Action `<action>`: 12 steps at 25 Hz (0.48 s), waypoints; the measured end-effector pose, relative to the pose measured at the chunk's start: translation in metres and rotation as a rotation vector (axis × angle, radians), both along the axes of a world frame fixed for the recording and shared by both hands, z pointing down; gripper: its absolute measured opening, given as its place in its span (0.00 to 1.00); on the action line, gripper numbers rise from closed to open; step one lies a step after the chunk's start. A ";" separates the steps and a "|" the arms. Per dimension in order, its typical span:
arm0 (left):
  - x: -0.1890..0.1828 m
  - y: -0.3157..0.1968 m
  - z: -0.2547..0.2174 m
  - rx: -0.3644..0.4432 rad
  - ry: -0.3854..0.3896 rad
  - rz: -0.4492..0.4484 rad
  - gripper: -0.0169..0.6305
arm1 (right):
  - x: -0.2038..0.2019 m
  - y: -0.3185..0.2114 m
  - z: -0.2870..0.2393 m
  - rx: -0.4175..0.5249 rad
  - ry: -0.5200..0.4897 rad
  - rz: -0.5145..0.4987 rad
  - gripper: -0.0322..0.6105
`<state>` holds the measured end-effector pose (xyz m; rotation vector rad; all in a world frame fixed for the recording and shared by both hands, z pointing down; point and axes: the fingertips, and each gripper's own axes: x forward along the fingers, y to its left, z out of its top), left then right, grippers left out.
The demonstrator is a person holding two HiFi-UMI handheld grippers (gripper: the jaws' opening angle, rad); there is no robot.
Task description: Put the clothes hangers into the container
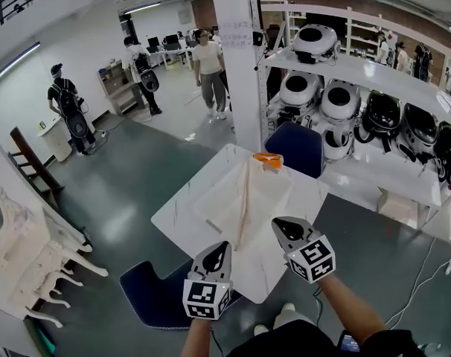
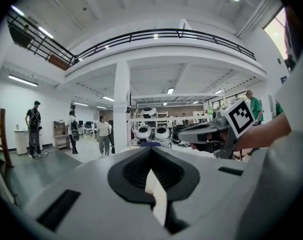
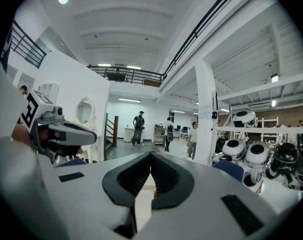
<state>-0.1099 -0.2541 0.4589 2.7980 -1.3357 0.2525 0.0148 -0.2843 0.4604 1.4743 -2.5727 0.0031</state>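
Centrally, shallow white container [image 1: 210, 208], slim wooden hanger [image 1: 244, 199]

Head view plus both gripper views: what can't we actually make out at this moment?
- Hangers: the head view shows only one thin wooden piece over the container; it is too small to tell its shape or how many there are.
- Container's far end: the orange item is too small to identify.
- In their own views, the left gripper and right gripper block the tabletop with their shut jaws; only slivers show.
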 end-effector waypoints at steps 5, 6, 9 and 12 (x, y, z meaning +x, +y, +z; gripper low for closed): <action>0.008 0.001 -0.006 0.013 -0.002 0.005 0.03 | 0.007 0.005 -0.005 0.013 -0.003 0.006 0.08; 0.011 0.002 -0.006 0.015 0.000 0.004 0.03 | 0.010 0.006 -0.004 0.013 -0.003 0.007 0.08; 0.022 0.004 -0.007 0.022 0.003 0.001 0.03 | 0.020 0.010 -0.005 0.015 -0.005 0.005 0.08; 0.031 0.009 -0.011 0.028 0.004 -0.011 0.03 | 0.028 0.016 -0.007 0.014 0.000 -0.008 0.08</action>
